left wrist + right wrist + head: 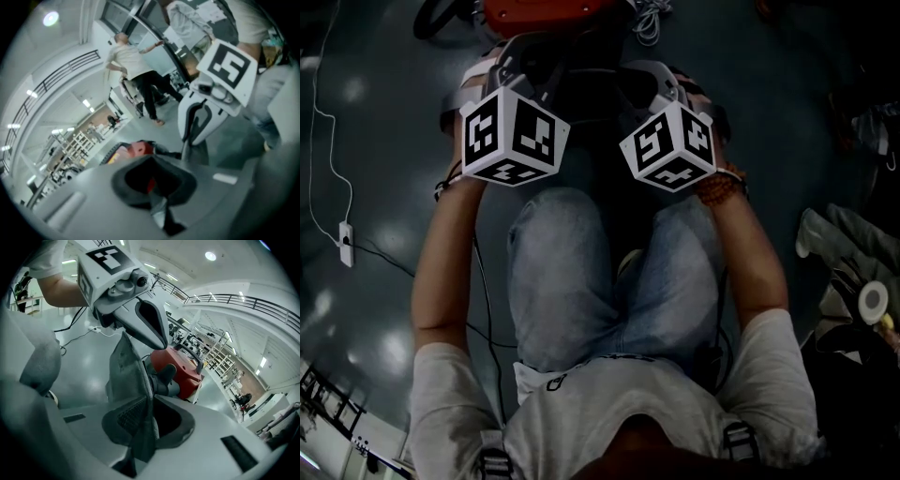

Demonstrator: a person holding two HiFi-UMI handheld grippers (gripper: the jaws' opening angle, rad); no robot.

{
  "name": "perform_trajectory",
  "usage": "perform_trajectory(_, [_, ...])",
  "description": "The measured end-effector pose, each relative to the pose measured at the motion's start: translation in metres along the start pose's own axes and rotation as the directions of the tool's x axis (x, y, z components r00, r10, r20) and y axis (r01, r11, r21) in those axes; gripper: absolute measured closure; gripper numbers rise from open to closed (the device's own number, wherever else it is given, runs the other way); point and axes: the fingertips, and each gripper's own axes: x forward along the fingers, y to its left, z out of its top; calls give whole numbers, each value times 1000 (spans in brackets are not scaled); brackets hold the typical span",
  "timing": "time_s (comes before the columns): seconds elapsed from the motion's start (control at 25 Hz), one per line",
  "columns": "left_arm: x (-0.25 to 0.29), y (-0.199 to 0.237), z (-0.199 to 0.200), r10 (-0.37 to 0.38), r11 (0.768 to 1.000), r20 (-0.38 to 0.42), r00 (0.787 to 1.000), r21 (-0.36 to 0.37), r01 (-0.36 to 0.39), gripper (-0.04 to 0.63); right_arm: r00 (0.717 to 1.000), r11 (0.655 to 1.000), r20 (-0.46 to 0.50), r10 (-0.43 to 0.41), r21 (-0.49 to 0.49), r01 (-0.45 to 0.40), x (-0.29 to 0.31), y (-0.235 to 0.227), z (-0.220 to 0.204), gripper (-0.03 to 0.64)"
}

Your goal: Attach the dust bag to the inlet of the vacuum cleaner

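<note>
Left gripper (155,185) clamped tight on bag (125,365) edge; right gripper (148,421) pinching bag, centre frame; red vacuum (183,367) behind, centre-right.

You are holding your left gripper (157,204) and right gripper (140,437) side by side, arms reaching forward, both jaws clamping.

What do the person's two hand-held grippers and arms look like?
The left gripper and right gripper are pale grey plastic shells with dark jaw pads, each carrying a white cube printed with black square markers. The person wears a light short-sleeved T-shirt, blue jeans and a beaded bracelet.
</note>
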Motion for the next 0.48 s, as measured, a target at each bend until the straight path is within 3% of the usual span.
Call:
perform_trajectory(0.12, [-1,-5,-8,-43,994,14,999,-96,44,594,1000,1000,11,18,12,-18,9,-2,0,569])
perform_trajectory(0.24, [-10,-21,-12,-62,975,36,997,-213,68,592,998,997,47,37,64,-40,3,2,2,569])
perform_trajectory(0.36, [-24,-29,-3,-44,925,89,995,-374,74,593,994,988,105,36,148,-51,-15,5,8,569])
perform_trajectory(0.48, [-32,-30,5,-3,856,120,993,-514,65,592,985,970,173,3,238,-45,-31,4,19,569])
